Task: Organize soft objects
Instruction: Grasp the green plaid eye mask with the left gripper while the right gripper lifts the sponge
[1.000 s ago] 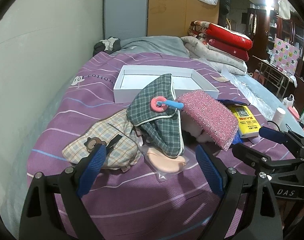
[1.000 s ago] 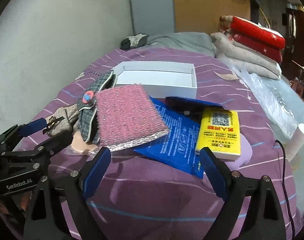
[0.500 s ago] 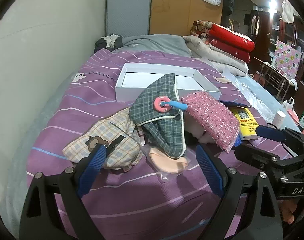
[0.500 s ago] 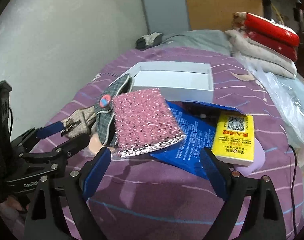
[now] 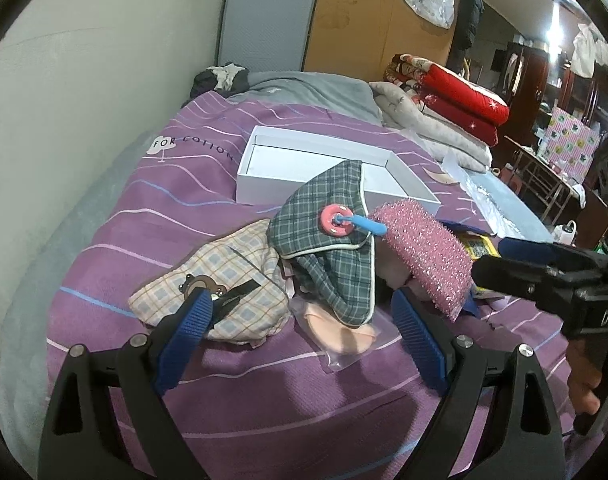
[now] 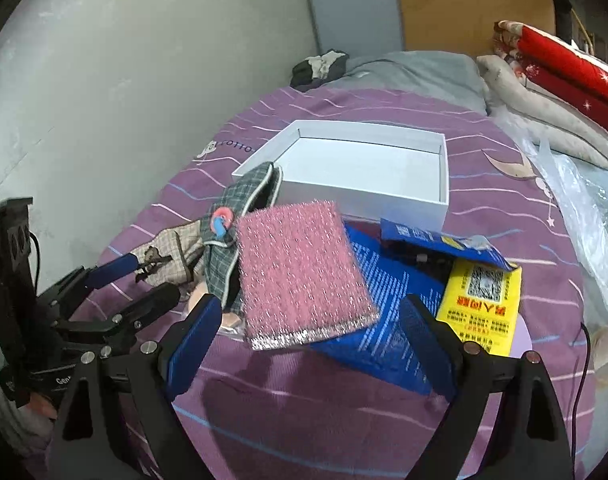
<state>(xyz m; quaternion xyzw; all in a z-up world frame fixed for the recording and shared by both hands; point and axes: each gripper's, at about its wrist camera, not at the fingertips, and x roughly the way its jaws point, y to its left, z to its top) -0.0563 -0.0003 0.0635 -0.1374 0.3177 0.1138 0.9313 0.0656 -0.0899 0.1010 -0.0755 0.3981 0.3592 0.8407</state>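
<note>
A pile of soft things lies on the purple bedspread in front of an open white box (image 5: 327, 160) (image 6: 363, 168). It holds a beige plaid pouch (image 5: 224, 292) (image 6: 172, 248), a green plaid cloth (image 5: 327, 240) (image 6: 232, 200) with a pink ring and blue handle (image 5: 337, 222), a pink glittery sponge pad (image 5: 423, 248) (image 6: 300, 272) and a peach item in a clear bag (image 5: 343, 332). My left gripper (image 5: 300, 340) is open and empty just before the pouch. My right gripper (image 6: 307, 344) is open and empty just before the pink pad.
A blue packet (image 6: 391, 312) and a yellow packet (image 6: 483, 300) lie right of the pink pad. Folded red and grey quilts (image 5: 455, 108) are stacked at the back right. A wall (image 5: 84, 80) runs along the bed's left side. A clear plastic bag (image 6: 583, 208) lies at right.
Both grippers have risen and swung a little left, so the pile sits lower and nearer the jaws. Nothing on the bed has moved. Both stay open.
</note>
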